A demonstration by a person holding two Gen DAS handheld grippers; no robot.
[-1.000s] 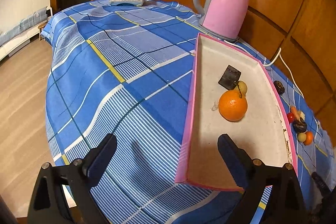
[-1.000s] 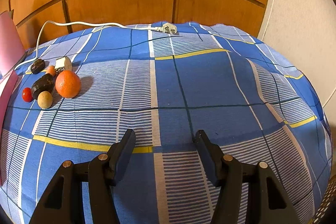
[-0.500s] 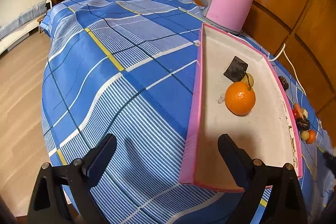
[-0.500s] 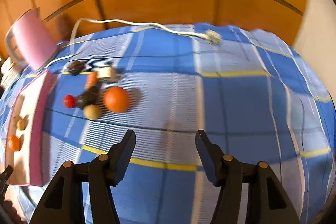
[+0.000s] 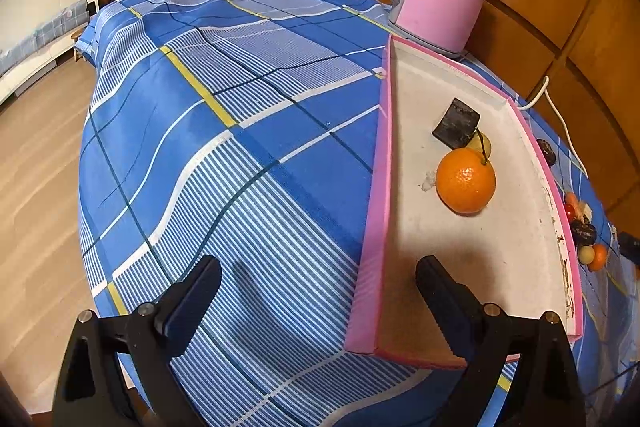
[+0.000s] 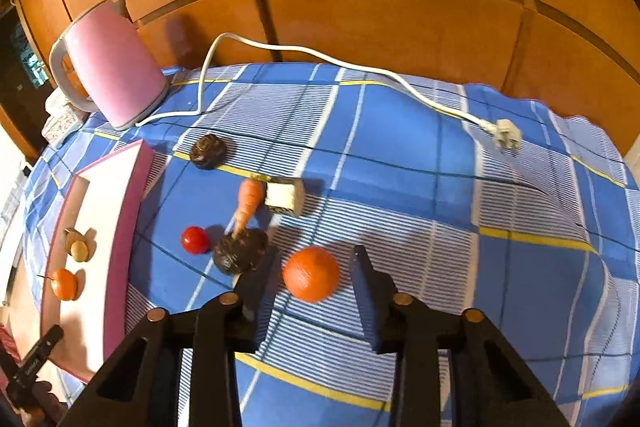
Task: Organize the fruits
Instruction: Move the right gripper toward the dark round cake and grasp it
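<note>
Oranges: one [image 5: 465, 181] in tray [image 5: 520, 267], one [image 6: 310, 273] between closing right tongs [image 6: 310, 267]; left tongs [image 5: 318, 291] open.

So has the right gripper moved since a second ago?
Yes. The right gripper swung toward the kettle and now straddles the orange, jaws closing.

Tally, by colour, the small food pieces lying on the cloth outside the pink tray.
Orange pieces: 2
Dark brown pieces: 2
Red piece: 1
White piece: 1
Pale yellow piece: 1
Total: 7
</note>
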